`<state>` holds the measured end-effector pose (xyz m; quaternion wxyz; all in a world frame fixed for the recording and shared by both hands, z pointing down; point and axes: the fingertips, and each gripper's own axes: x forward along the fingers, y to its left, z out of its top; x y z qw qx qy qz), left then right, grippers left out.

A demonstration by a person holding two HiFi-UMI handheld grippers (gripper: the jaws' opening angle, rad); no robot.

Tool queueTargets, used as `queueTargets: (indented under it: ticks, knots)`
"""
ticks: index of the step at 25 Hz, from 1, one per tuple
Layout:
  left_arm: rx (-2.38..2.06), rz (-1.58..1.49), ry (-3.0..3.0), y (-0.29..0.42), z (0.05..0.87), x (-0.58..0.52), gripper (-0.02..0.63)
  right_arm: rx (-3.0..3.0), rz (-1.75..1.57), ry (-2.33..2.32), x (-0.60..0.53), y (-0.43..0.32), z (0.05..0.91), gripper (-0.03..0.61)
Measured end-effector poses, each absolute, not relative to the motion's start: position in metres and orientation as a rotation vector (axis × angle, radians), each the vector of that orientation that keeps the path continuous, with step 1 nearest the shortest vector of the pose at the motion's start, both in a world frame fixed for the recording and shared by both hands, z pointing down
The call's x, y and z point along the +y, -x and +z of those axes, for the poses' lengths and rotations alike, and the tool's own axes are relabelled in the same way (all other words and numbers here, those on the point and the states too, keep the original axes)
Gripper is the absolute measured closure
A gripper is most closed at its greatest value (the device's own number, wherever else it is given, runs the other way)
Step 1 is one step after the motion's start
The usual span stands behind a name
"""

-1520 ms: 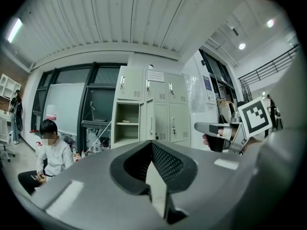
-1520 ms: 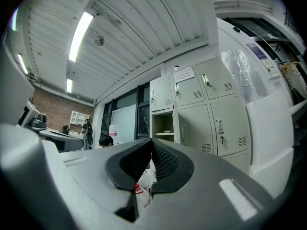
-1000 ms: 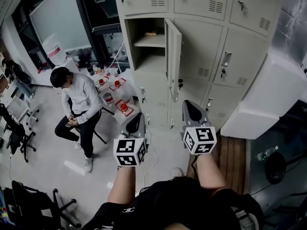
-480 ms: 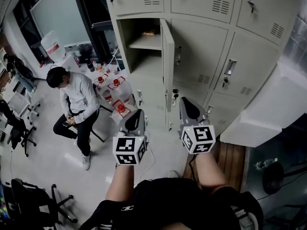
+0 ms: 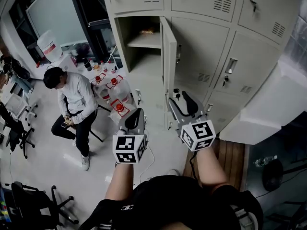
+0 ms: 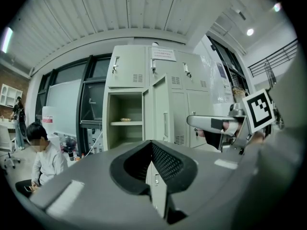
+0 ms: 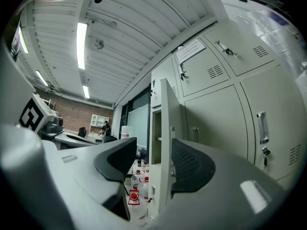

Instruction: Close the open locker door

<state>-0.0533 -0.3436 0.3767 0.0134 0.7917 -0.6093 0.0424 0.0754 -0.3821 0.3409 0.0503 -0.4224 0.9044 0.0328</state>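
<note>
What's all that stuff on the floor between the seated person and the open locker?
Large clear water bottles with red caps, clustered there; the head view shows them best.

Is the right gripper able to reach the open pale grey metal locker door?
Probably yes: the right gripper, jaws opening and empty, faces the edge of the open pale grey metal locker door, nothing in between.

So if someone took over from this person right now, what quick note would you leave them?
Left hand-held gripper: shut, empty, held low in front of the lockers.
Right hand-held gripper: jaws opening, nothing gripped; the edge of the locker door lines up between them.
Door: swung out, edge toward you.
Done: nothing yet. Left: push the door shut.
</note>
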Motion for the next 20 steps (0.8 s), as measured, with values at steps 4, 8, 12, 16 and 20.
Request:
queueTargets:
  ticks: [4, 8, 12, 16, 20]
  knots:
    - [-1.901, 0.130, -2.455, 0.058, 0.379, -0.347, 0.614, 2.804, 0.088, 1.271, -0.396, -0.070, 0.346, 0.367]
    - [-1.901, 0.139, -2.449, 0.060, 0.381, -0.352, 0.614, 2.850, 0.043, 1.221, -0.414, -0.067, 0.347, 0.368]
    - [-1.908, 0.145, -2.434, 0.063, 0.385, -0.357, 0.613, 2.921, -0.003, 1.161, -0.432, -0.062, 0.352, 0.368]
    - [-1.924, 0.151, -2.416, 0.067, 0.387, -0.363, 0.614, 2.957, -0.035, 1.122, -0.447, -0.057, 0.356, 0.368]
    - [-1.940, 0.163, -2.397, 0.072, 0.389, -0.368, 0.613, 3.002, -0.035, 1.091, -0.458, -0.051, 0.362, 0.370]
